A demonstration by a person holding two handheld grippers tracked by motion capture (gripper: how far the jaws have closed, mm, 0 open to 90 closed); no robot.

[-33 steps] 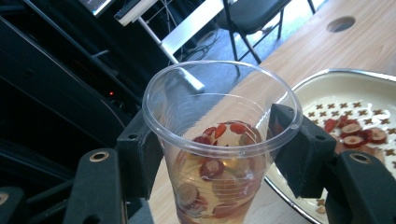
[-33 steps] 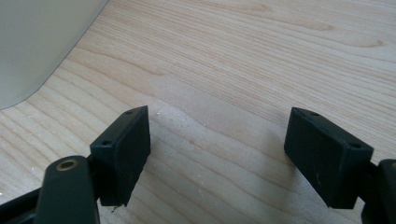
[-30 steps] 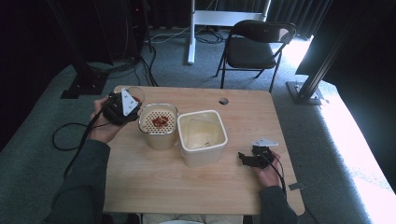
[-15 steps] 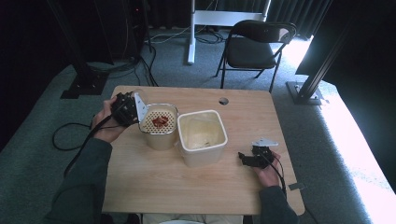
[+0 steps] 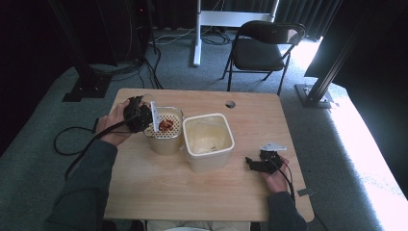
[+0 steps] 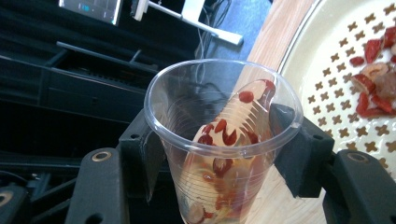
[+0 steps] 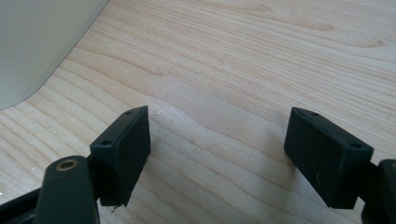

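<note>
Gripping a clear plastic cup (image 6: 223, 140) of red berries between its jaws, the left gripper (image 5: 139, 115) tips it beside the perforated strainer (image 5: 166, 127). Right gripper (image 5: 260, 162) rests on the counter (image 5: 192, 192), jaws wide open and empty.

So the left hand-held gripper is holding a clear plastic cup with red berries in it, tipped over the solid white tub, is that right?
Not quite. The left hand-held gripper does hold the clear plastic cup with red berries, but the cup is tipped toward the perforated strainer, not the solid white tub beside it. The high view shows this, and the left gripper view shows the strainer's cross-shaped holes next to the cup.
</note>
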